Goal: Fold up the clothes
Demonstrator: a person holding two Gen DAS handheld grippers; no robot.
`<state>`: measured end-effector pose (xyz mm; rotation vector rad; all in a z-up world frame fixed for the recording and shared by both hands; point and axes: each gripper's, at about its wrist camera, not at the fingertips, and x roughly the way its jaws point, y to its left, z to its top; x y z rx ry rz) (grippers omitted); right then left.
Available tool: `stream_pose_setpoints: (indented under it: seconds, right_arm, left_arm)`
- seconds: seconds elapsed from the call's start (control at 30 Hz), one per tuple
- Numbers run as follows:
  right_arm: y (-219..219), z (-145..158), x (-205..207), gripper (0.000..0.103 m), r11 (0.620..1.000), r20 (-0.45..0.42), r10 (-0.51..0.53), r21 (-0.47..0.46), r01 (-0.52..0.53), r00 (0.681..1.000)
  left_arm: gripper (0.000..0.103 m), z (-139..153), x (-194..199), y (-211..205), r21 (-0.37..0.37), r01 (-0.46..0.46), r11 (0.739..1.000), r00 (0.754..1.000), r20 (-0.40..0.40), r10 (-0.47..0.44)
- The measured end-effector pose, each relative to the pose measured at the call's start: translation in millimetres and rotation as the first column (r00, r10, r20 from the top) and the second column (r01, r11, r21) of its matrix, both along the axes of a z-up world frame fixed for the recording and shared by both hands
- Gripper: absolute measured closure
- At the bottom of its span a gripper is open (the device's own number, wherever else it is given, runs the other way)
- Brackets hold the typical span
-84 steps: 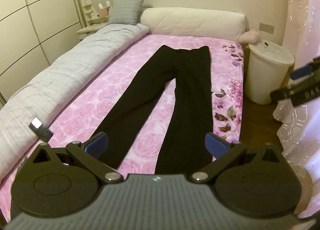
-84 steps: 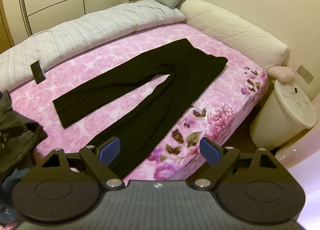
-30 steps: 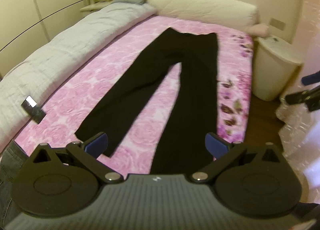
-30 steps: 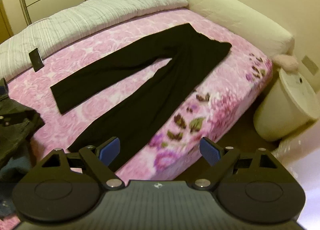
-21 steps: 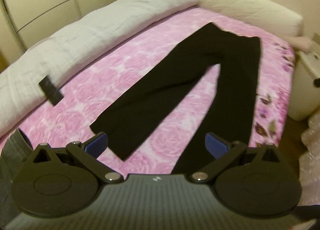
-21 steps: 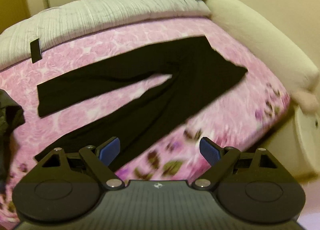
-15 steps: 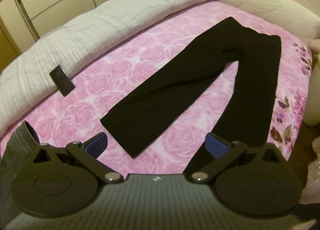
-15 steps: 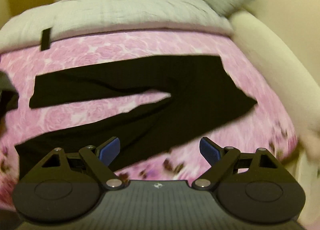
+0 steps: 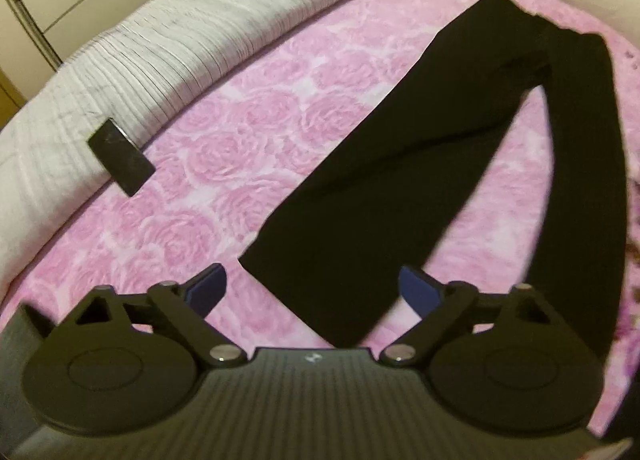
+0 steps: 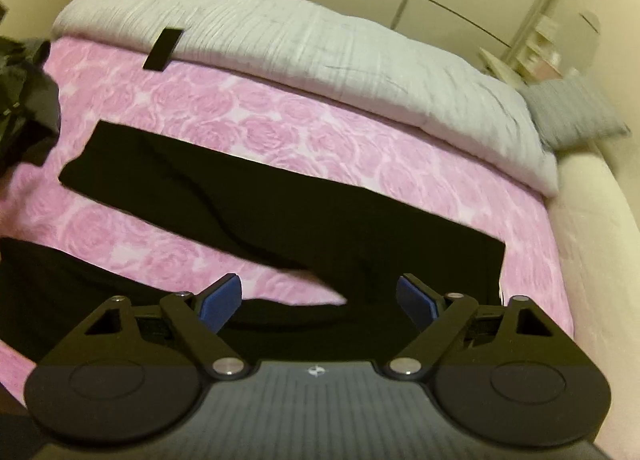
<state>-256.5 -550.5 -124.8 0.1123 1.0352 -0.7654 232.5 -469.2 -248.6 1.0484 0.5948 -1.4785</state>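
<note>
Both grippers [image 9: 314, 290] [image 10: 318, 294] nearer black trousers [image 9: 420, 164]

The room is lit dimly and warmly, giving both views a yellowish cast; no lamp or window shows. Light falls evenly, with soft, faint shadows. The black trousers [image 9: 448, 164] read as a flat dark shape with almost no fold detail. Fisheye distortion bends the far edge of the bed [image 9: 248, 132] and the wardrobe lines [image 10: 420, 0] into curves, with dark corners. The right wrist view is smeared by motion blur, strongest on the grey quilt [image 10: 320, 48] and pillow [image 10: 576, 108]; the left view is slightly soft.
</note>
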Motion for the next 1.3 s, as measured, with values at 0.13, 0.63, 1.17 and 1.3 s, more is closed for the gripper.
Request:
stream_pose_setpoints:
  seconds: [0.13,0.63,1.17,1.3]
  right_arm:
    - [-48.7,-26.4,19.5,0.025,0.998,-0.013,0.037,0.047,-0.036,0.999]
    - [-134.2,-127.1,91.3,0.028,0.916,-0.124,0.402,0.066,-0.396,0.907]
    - [-168.5,-177.4,118.1,0.029,0.896,-0.141,0.442,0.103,-0.431,0.886]
    - [-171.3,-183.2,123.9,0.029,0.896,-0.157,0.443,0.112,-0.430,0.882]
  left_arm:
    - [0.018,-46.1,11.1,-46.8,0.042,0.056,0.998,0.998,0.005,-0.056]
    - [0.044,-141.8,50.8,-137.4,0.172,0.191,0.966,0.982,-0.035,-0.188]
    - [0.066,-173.4,98.8,-167.5,0.313,0.232,0.921,0.967,-0.175,-0.184]
    - [0.094,-172.2,99.0,-168.2,0.328,0.251,0.911,0.960,-0.201,-0.192]
